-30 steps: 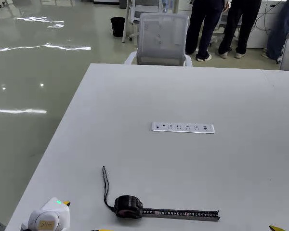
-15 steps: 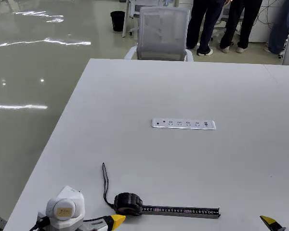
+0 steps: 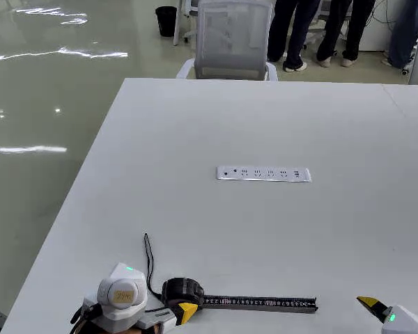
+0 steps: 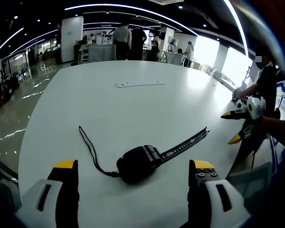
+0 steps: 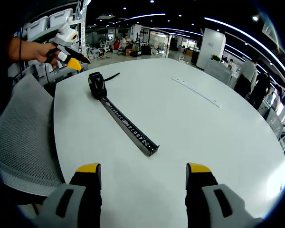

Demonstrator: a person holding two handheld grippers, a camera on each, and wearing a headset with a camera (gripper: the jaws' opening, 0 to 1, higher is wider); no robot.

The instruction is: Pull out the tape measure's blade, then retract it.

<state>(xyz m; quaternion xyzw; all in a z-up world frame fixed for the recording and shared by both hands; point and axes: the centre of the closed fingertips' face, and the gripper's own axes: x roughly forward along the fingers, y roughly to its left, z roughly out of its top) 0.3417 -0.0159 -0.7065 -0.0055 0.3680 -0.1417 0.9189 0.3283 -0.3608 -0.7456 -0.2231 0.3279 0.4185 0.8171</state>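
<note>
rounded black tape measure (image 3: pixel 179 289), flat blade (image 3: pixel 258 303) out on smooth white table (image 3: pixel 265 125) | left gripper (image 4: pixel 133 165) spread | right gripper (image 5: pixel 145 167) spread

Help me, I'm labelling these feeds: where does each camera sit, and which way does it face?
Head view: on the person's head, looking down across the table at the tape measure; left gripper and right gripper at the bottom.
Left gripper view: on the left gripper, facing the tape measure past its open jaws; right gripper at right.
Right gripper view: on the right gripper, facing the blade's tip; a hand holds the left gripper upper left.
Shared by all: tape measure, power strip.
</note>
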